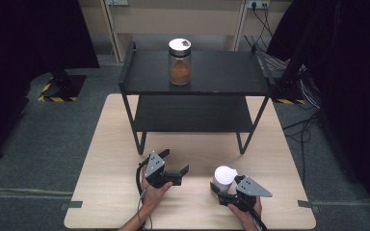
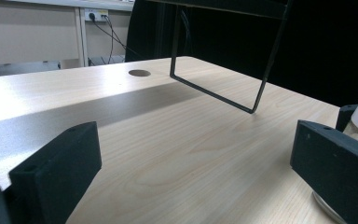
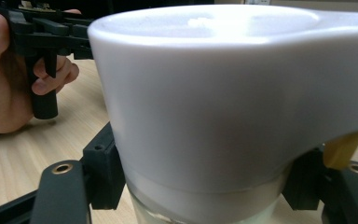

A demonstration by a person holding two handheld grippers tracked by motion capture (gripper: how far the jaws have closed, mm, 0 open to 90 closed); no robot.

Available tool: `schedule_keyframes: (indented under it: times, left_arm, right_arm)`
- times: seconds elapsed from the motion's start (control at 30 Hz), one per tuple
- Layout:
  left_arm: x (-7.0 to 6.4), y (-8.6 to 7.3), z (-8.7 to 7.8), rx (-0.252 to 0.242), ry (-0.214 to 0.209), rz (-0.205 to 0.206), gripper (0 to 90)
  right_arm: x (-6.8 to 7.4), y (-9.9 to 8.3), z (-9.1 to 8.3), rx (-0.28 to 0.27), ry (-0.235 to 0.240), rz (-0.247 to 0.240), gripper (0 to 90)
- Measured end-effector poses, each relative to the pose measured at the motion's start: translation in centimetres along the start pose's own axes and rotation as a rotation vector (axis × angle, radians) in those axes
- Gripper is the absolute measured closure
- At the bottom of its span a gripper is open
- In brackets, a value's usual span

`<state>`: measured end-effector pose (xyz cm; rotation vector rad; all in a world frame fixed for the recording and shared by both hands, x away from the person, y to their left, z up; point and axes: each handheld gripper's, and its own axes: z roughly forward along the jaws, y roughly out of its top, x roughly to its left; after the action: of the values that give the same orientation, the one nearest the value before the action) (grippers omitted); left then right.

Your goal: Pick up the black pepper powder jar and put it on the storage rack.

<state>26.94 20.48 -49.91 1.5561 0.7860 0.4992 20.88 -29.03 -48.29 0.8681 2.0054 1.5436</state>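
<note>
1. The right hand-held gripper (image 1: 227, 188) has its jaws clamped on the white-lidded jar (image 1: 224, 177), low on the glass, so the jar stays steady on the tabletop (image 1: 106, 192).
2. The left hand-held gripper (image 1: 177, 169) waits beside it, jaws wide apart and holding nothing.
3. Another jar (image 1: 179, 61) stands on the black shelf (image 1: 221, 77), maybe where this one goes.

Jar (image 1: 179, 61) on shelf (image 1: 221, 72), shelf on table (image 1: 111, 144), behind container (image 1: 224, 177)

Wooden table (image 1: 101, 192): black shelf rack (image 1: 197, 115), white-lidded jar (image 1: 224, 179).
</note>
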Motion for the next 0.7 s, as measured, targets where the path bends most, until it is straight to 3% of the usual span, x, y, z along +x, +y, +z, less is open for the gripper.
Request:
schedule_keyframes:
  times: [0.7]
  left_arm:
    - [-0.07,0.01,-0.01,0.0,0.003,0.002,1.4]
  right_arm:
    - [0.26,0.4,-0.51,-0.01,-0.006,0.013,30.8]
